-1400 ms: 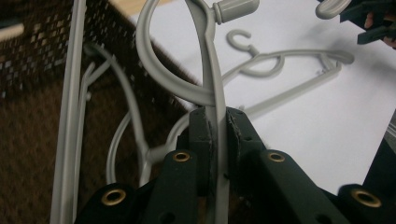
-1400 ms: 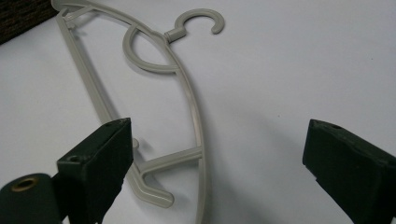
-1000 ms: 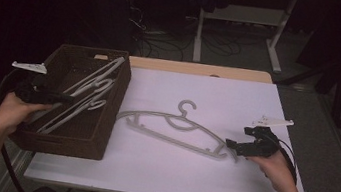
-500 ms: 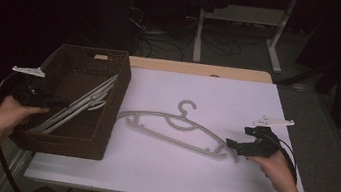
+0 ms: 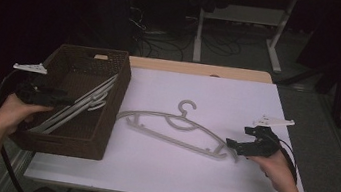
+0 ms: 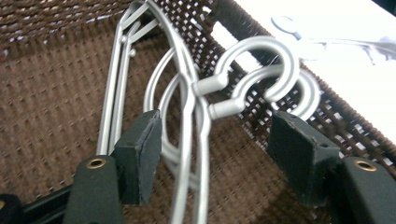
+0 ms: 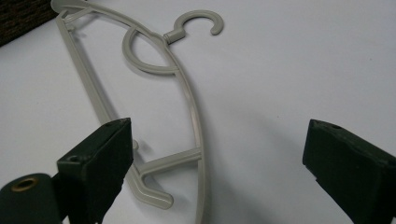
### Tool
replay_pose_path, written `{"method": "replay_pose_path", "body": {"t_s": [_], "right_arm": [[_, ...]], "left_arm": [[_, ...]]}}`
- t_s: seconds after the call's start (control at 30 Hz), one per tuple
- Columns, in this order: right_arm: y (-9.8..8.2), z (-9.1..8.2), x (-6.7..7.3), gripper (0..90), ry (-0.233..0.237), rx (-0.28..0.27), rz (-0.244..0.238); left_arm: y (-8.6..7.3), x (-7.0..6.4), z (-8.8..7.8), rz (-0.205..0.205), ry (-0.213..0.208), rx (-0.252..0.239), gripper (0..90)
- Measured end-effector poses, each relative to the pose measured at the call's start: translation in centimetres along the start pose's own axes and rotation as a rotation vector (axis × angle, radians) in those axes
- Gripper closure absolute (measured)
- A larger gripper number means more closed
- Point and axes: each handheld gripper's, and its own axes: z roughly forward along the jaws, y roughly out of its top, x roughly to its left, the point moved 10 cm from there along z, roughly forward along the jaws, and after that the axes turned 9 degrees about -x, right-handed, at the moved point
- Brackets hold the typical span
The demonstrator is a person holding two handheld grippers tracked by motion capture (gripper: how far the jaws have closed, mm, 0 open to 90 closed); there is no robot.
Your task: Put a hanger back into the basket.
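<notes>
A grey plastic hanger [image 5: 174, 127] [image 7: 154, 88] lies flat on the white table top [image 5: 238, 100], hook pointing away from me. My right gripper [image 5: 233, 146] [image 7: 215, 158] stands open at the hanger's right end, its jaws wide apart around that end. Several silvery hangers [image 5: 81, 106] [image 6: 187, 116] lie in the dark woven basket [image 5: 110, 118] at the left. My left gripper [image 5: 65, 97] [image 6: 215, 144] is open just above them at the basket's left side, its jaws on either side of their necks without clamping.
The basket's right wall [image 6: 233, 28] stands between the silvery hangers and the white surface. Cables trail from both grippers off the near corners. Desk legs [image 5: 280, 35] and wires lie on the dark floor beyond the far edge.
The hangers the left gripper held above the basket have dropped lower into it, and the left gripper has pulled back toward the basket's left wall. The right gripper stayed put.
</notes>
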Motion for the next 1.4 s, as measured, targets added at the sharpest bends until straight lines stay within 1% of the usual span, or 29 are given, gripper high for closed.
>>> {"method": "replay_pose_path", "body": {"t_s": [0.03, 0.1, 0.17, 0.23, 0.37, 0.4, 0.43, 0.5, 0.63, 0.7, 0.73, 0.77, 0.8, 0.83, 0.87, 0.9, 0.93, 0.97, 1.03, 1.1, 1.17, 1.2, 1.23, 1.27, 1.3, 1.33, 1.37, 1.4], "right_arm": [[0.0, 0.0, 0.0, 8.4, 0.001, -0.001, 0.001], [0.1, 0.0, 0.0, 8.4, 0.000, 0.000, -0.003], [0.2, 0.0, 0.0, 8.4, 0.000, -0.003, -0.001], [0.2, 0.0, 0.0, 8.4, 0.001, -0.004, 0.000], [0.1, 0.0, -0.1, 8.4, 0.000, -0.001, -0.002], [0.1, 0.0, 0.0, 8.4, 0.000, -0.001, -0.003], [0.1, 0.0, 0.0, 8.4, 0.000, -0.001, -0.003], [0.1, 0.1, 0.0, 8.4, 0.000, 0.001, -0.002], [0.0, 0.1, 0.0, 8.4, 0.003, 0.004, -0.006], [0.0, 0.1, 0.1, 8.4, 0.006, 0.005, -0.006], [0.0, 0.1, 0.1, 8.4, 0.006, 0.005, -0.006], [0.0, 0.1, 0.1, 8.4, 0.007, 0.004, -0.006], [0.0, 0.1, 0.1, 8.4, 0.008, 0.007, -0.006], [0.0, 0.1, 0.1, 8.4, 0.009, 0.006, -0.006], [0.0, 0.2, 0.1, 8.4, 0.011, 0.007, -0.006], [0.0, 0.2, 0.1, 8.4, 0.011, 0.007, -0.007], [0.0, 0.2, 0.1, 8.4, 0.011, 0.007, -0.007], [0.0, 0.2, 0.1, 8.4, 0.013, 0.006, -0.010], [0.0, 0.1, 0.1, 8.4, 0.014, 0.005, -0.011], [0.0, 0.1, 0.1, 8.4, 0.015, 0.004, -0.010], [-0.1, 0.1, 0.2, 8.4, 0.016, 0.006, -0.007], [-0.1, 0.1, 0.1, 8.4, 0.016, 0.007, -0.010], [-0.1, 0.1, 0.2, 8.4, 0.017, 0.007, -0.010], [-0.1, 0.1, 0.2, 8.4, 0.017, 0.008, -0.011], [-0.1, 0.1, 0.2, 8.4, 0.017, 0.008, -0.011], [-0.1, 0.1, 0.2, 8.4, 0.018, 0.007, -0.009], [-0.2, 0.1, 0.2, 8.4, 0.018, 0.007, -0.009], [-0.2, 0.1, 0.2, 8.4, 0.019, 0.007, -0.009]], "left_arm": [[0.4, -0.5, 0.1, -0.001, -0.010, -0.010, 32.8], [0.8, -1.2, 0.3, -0.004, -0.012, -0.019, 30.6], [1.5, -2.0, 0.7, -0.004, -0.023, -0.036, 29.1], [2.2, -3.0, 1.2, -0.006, -0.038, -0.049, 28.8], [3.7, -5.3, 2.4, 0.009, -0.063, -0.078, 28.5], [4.4, -6.7, 3.0, 0.011, -0.097, -0.095, 28.5], [4.4, -6.7, 3.0, 0.011, -0.097, -0.095, 28.8], [5.0, -7.9, 3.8, 0.020, -0.107, -0.100, 29.0], [6.0, -10.5, 5.6, 0.028, -0.165, -0.103, 30.7], [6.3, -11.4, 6.4, 0.040, -0.167, -0.096, 33.1], [6.6, -12.1, 7.0, 0.046, -0.175, -0.097, 33.1], [6.8, -12.6, 7.3, 0.044, -0.181, -0.100, 35.2], [7.1, -13.3, 7.9, 0.048, -0.181, -0.102, 39.7], [7.3, -13.7, 8.3, 0.052, -0.179, -0.105, 42.0], [7.6, -15.2, 9.4, 0.065, -0.208, -0.111, 44.1], [7.6, -15.2, 9.4, 0.065, -0.208, -0.111, 47.0], [7.6, -15.7, 9.9, 0.068, -0.218, -0.113, 47.0], [7.7, -16.3, 10.5, 0.072, -0.217, -0.112, 52.3], [7.5, -17.3, 11.9, 0.089, -0.207, -0.102, 57.8], [7.3, -17.9, 13.1, 0.099, -0.186, -0.088, 64.8], [7.0, -18.4, 14.4, 0.098, -0.186, -0.083, 74.1], [6.6, -18.5, 15.2, 0.096, -0.175, -0.071, 77.3], [5.9, -18.5, 16.6, 0.093, -0.160, -0.045, 80.6], [5.5, -18.3, 17.3, 0.099, -0.135, -0.027, 83.4], [5.5, -18.3, 17.3, 0.099, -0.135, -0.027, 86.2], [5.0, -18.2, 18.0, 0.101, -0.119, -0.013, 88.9], [4.7, -18.1, 18.5, 0.104, -0.109, 0.002, 89.7], [3.5, -17.5, 20.0, 0.114, -0.059, 0.048, 89.9]]}}
